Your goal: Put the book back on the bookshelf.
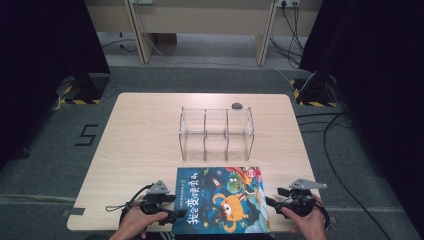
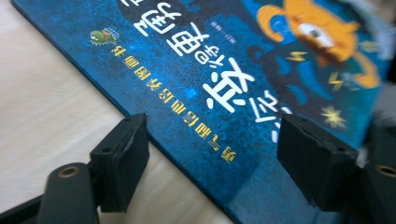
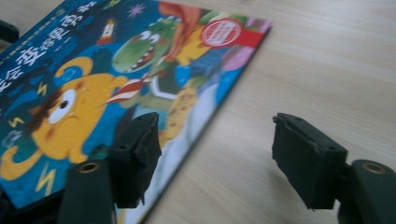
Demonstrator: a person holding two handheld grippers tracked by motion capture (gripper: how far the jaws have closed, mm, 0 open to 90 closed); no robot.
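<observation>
Left gripper sits at the near left corner of the blue picture book with an orange cartoon monster on its cover; jaws apart, straddling the book's left edge, one pad over the bare light wooden table, the other over the cover. In the left gripper view the pads are not pressing on the book. Right gripper is just beside the book's right edge, jaws also apart; in the right gripper view one pad hangs over the cover and the other over bare wood, nothing clamped. Book lies flat, cover up, at the near edge of the table, centred between the two hands. Clear acrylic three-compartment organiser stands upright just beyond the book's far edge. Small dark round object lies behind the organiser, near the far edge.
</observation>
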